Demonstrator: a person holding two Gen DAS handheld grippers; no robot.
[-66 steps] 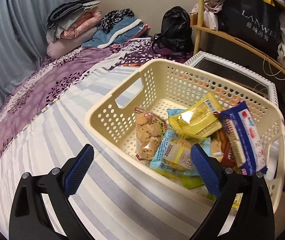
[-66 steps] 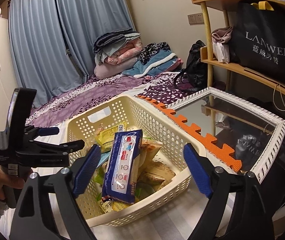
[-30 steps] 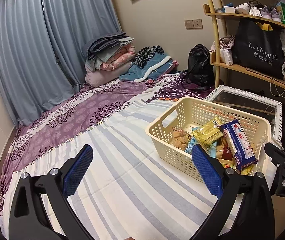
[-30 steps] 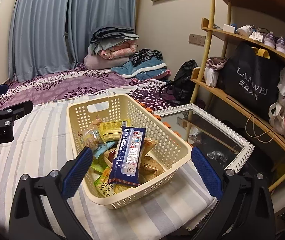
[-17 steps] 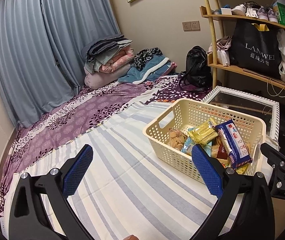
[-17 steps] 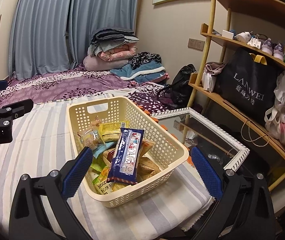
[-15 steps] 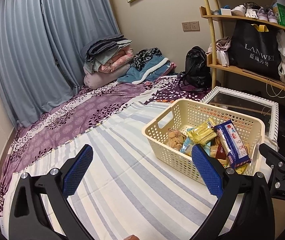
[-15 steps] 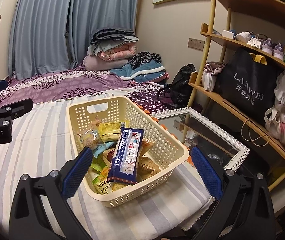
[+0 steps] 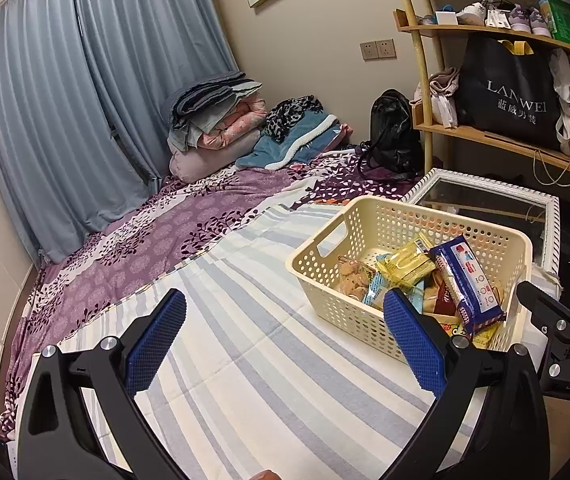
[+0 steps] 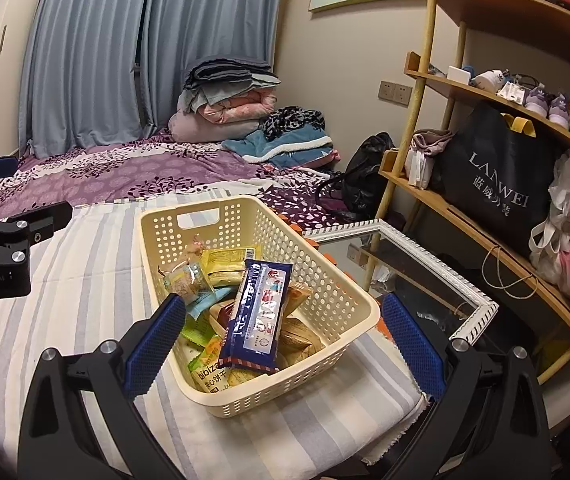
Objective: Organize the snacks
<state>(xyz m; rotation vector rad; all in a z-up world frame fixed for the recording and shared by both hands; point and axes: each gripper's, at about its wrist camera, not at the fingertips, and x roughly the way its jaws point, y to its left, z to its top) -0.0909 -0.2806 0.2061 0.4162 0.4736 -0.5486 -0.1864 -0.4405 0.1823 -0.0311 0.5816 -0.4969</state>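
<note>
— Two grippers, both empty? What sits farthest left?

— Yes. The left gripper (image 9: 285, 344) hangs over the striped sheet (image 9: 245, 360), its blue pads spread wide with nothing between them. It shows at the left edge of the right wrist view too.

— And the snacks?

— They lie in the cream basket (image 10: 325, 292), which rests on the sheet near the bed's corner. A long blue packet (image 10: 259, 316) leans on top of the pile, with a yellow packet (image 10: 225, 262) and a clear bag of biscuits (image 10: 183, 280) behind it.

— Further right?

— The right gripper (image 10: 283, 346) is held just above the basket's near rim, released and wide. Beyond stands a white-framed mirror (image 10: 425, 256), then a wooden shelf (image 10: 485, 236).
</note>
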